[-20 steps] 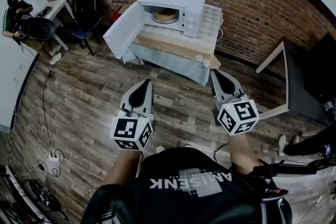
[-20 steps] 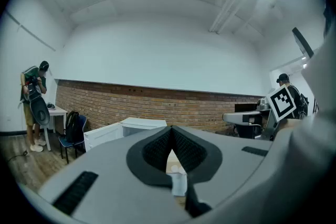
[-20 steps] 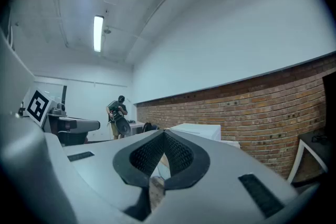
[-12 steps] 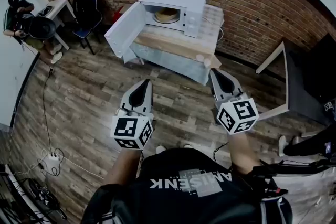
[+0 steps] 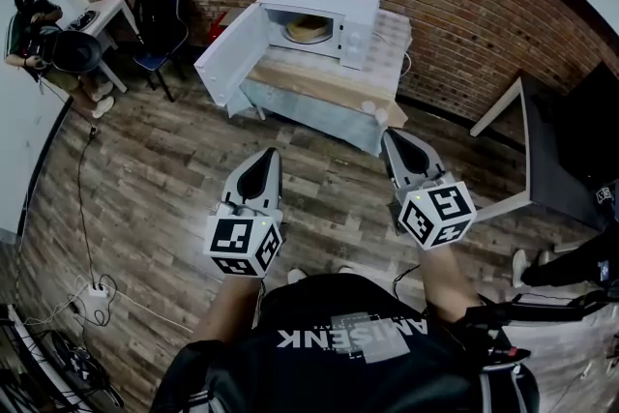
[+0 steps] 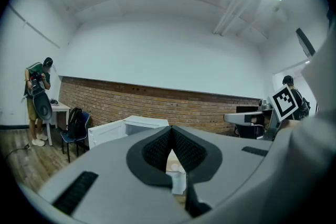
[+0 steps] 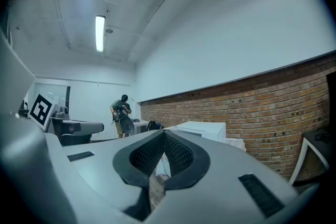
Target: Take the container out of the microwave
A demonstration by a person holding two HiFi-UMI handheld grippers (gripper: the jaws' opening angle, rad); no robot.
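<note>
The white microwave (image 5: 324, 3) stands on a table (image 5: 319, 84) by the brick wall, its door (image 5: 232, 53) swung open to the left. A tan container (image 5: 306, 28) sits inside the cavity. Both grippers are held level over the wooden floor, well short of the table. My left gripper (image 5: 268, 156) is shut with nothing in it, and its tips meet in the left gripper view (image 6: 170, 129), with the microwave (image 6: 137, 126) beyond them. My right gripper (image 5: 391, 137) is shut and empty too (image 7: 164, 132), nearer the table's right corner, with the microwave (image 7: 202, 127) ahead.
Two small white items (image 5: 373, 111) sit on the table's near right corner. A person (image 5: 39, 39) stands by a white desk (image 5: 104, 13) and a dark chair (image 5: 160, 29) at the far left. Another table (image 5: 508, 126) stands at the right. Cables (image 5: 92, 290) lie on the floor at left.
My right gripper has edged slightly left and toward the table. The left gripper has kept still.
</note>
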